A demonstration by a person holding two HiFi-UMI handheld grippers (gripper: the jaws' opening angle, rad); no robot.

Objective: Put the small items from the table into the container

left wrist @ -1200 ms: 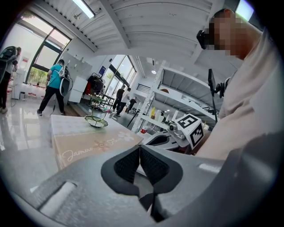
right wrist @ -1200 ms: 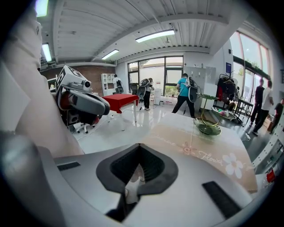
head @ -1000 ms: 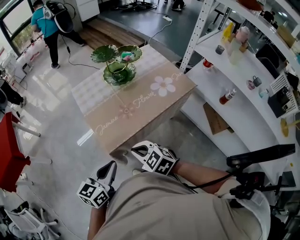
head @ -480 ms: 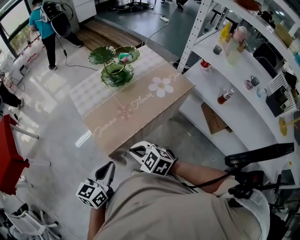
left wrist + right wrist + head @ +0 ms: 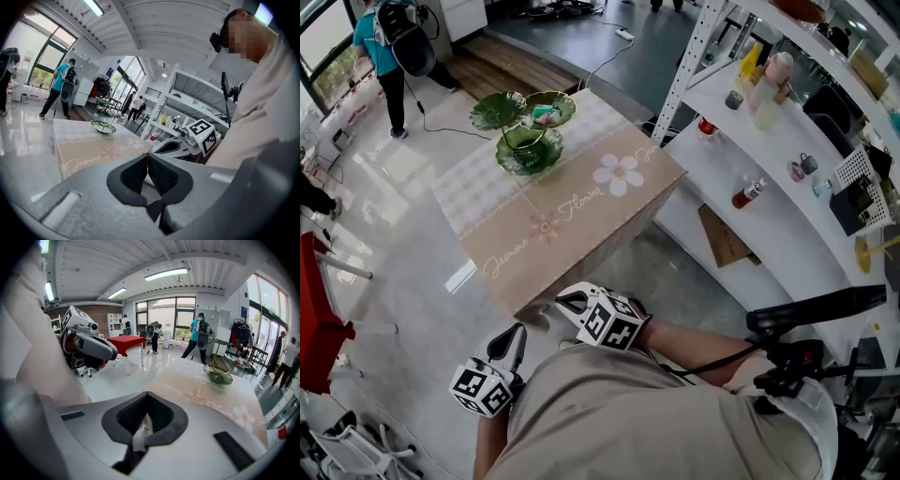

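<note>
At the far left a red table stands on the glossy floor, and beyond it, at the upper left, a person in a teal top stands with a dark pack on the back. The left claw is held low beside the wearer's beige shirt, over the floor and short of the counter. Its own view shows the two dark pads pressed together with nothing between them.

The counter lies under a beige cloth printed with script lettering and a white flower. Towards its far end stands the container, a green leaf-shaped tiered dish on a thin gold stem, with one bowl low and two leaf trays above. Small colourful items already lie in the right-hand upper tray; what they are is too small to tell. The cloth around the dish shows no loose pieces that can be made out.

The right claw is held just right of the left one, close to the counter's near corner and apart from it. Its pads are likewise pressed together and carry nothing. To the right runs a white shelf rack holding bottles and jars, among them a red-capped bottle lying on its side
</note>
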